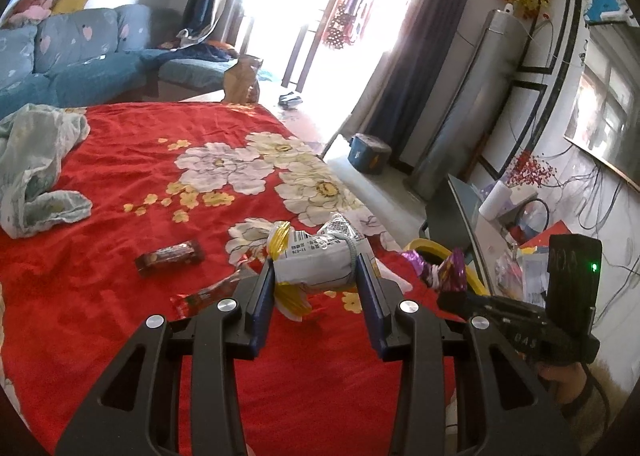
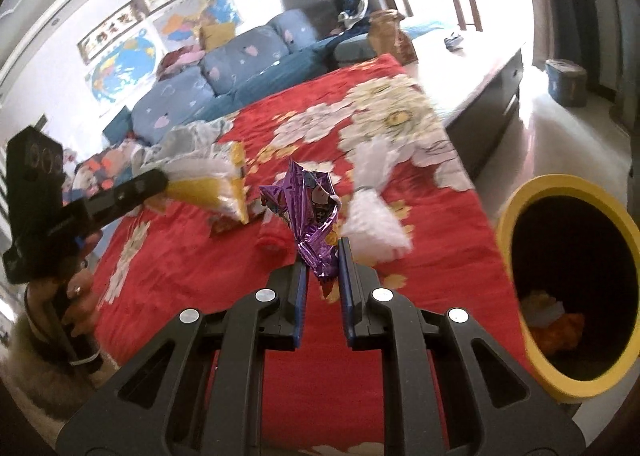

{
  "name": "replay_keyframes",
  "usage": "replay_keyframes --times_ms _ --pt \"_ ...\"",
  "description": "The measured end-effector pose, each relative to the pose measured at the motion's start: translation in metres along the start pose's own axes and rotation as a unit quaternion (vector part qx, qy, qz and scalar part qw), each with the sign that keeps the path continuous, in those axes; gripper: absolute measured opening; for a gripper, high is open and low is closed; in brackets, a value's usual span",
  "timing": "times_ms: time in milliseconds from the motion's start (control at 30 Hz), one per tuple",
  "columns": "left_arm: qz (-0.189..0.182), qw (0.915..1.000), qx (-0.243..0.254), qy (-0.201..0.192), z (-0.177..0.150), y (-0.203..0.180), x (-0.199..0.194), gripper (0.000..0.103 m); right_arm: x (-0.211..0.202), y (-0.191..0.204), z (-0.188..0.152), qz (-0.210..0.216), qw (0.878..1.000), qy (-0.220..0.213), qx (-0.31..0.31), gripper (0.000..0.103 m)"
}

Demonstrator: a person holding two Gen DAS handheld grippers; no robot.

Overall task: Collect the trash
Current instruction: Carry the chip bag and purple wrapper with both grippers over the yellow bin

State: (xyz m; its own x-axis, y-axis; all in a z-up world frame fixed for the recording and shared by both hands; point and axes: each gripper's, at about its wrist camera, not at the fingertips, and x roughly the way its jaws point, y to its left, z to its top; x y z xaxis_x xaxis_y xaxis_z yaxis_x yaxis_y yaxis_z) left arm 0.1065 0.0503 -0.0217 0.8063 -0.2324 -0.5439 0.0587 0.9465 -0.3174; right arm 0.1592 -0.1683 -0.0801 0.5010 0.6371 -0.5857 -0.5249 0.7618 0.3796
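Jaws grip trash: my left gripper a white packet, right gripper a purple wrapper, above the red floral bedspread; yellow-rimmed bin lower right, beside the bed's edge.

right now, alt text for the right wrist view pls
The right gripper fingers pinch a crumpled purple foil wrapper above a red floral blanket. A yellow-rimmed bin stands open at right; at left, the left gripper holds a white and yellow bag.

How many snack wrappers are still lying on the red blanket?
2: a dark brown wrapper left of the left gripper, and a red wrapper just below it. More may hide behind the held bags.
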Motion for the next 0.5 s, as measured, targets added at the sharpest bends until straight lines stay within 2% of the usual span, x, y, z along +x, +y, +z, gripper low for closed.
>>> replay_keyframes --times_ms 500 --pt "-0.018 0.9989 0.042 0.007 0.004 -0.041 0.015 0.037 -0.028 -0.045 0.010 -0.049 0.997 -0.044 0.042 0.010"
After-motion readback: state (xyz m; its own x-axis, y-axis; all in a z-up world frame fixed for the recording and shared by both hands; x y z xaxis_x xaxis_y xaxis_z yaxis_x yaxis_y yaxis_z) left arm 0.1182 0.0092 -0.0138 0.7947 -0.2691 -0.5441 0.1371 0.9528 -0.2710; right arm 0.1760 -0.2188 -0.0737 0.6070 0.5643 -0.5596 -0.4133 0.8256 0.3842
